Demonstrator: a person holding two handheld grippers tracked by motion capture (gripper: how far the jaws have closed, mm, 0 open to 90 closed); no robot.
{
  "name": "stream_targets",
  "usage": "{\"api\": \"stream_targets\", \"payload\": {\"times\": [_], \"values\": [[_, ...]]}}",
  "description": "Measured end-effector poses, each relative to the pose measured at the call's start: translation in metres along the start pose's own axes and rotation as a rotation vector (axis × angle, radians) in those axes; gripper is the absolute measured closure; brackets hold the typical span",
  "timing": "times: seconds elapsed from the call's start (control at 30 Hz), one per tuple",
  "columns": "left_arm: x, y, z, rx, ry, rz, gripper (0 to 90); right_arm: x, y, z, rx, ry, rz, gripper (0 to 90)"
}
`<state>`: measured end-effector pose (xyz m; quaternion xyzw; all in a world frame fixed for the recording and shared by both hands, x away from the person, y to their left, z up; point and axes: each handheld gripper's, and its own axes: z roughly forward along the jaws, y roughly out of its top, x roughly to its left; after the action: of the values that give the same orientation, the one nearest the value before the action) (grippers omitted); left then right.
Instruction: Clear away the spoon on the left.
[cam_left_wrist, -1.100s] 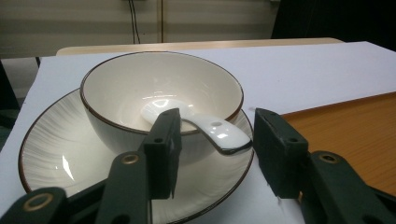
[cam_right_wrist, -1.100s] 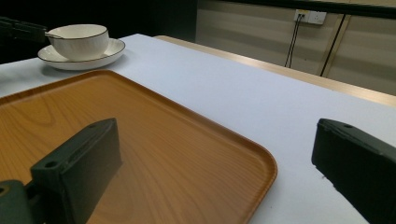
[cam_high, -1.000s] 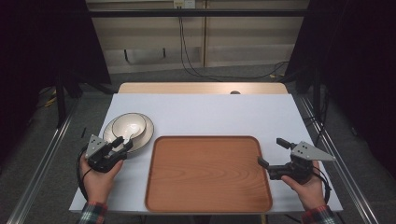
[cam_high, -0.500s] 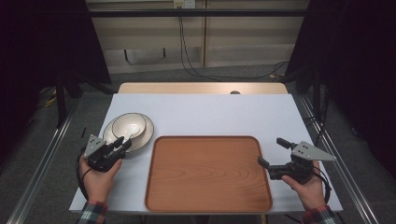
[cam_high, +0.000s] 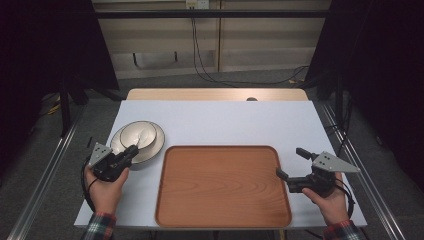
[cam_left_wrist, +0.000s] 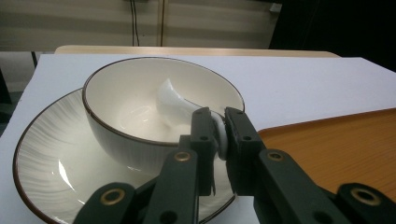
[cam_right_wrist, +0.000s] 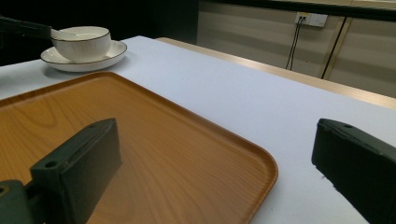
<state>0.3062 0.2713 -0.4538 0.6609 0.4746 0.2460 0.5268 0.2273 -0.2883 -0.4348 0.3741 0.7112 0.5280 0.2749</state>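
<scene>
A white bowl (cam_high: 139, 134) with a dark rim stands on a matching plate (cam_high: 156, 144) at the table's left. In it lies a white spoon (cam_left_wrist: 170, 100), its handle sticking out over the near rim. My left gripper (cam_high: 133, 149) reaches to that rim. Its jaws have just been closing and now clamp the spoon handle, as the left gripper view (cam_left_wrist: 217, 117) shows. My right gripper (cam_high: 290, 162) rests at the right edge of the wooden tray (cam_high: 222, 185), open with nothing between its jaws (cam_right_wrist: 215, 140).
The bare tray takes up the table's near middle, next to the plate. The white tabletop (cam_high: 235, 120) stretches behind it to a wooden strip at the far edge. Metal rails run along both sides of the table. Cables hang on the far wall.
The left gripper's jaws have drawn together at the bowl's near rim. Both hands, the bowl, the plate and the tray have kept their places.
</scene>
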Motion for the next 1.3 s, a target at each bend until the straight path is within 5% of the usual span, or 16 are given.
{"api": "stream_targets", "payload": {"times": [0.53, 0.63, 1.3], "values": [[0.010, 0.020, -0.001, -0.040, 0.002, -0.025, 84.8, -0.001, 0.000, 0.001, -0.017, 0.010, 0.002, 1.0], [0.014, 0.024, 0.002, -0.064, 0.005, -0.053, 84.9, -0.002, 0.001, 0.001, -0.021, 0.004, 0.013, 1.1], [0.018, 0.043, 0.025, -0.139, 0.015, -0.081, 85.0, -0.002, 0.001, 0.001, -0.024, 0.011, 0.015, 1.0]]}}
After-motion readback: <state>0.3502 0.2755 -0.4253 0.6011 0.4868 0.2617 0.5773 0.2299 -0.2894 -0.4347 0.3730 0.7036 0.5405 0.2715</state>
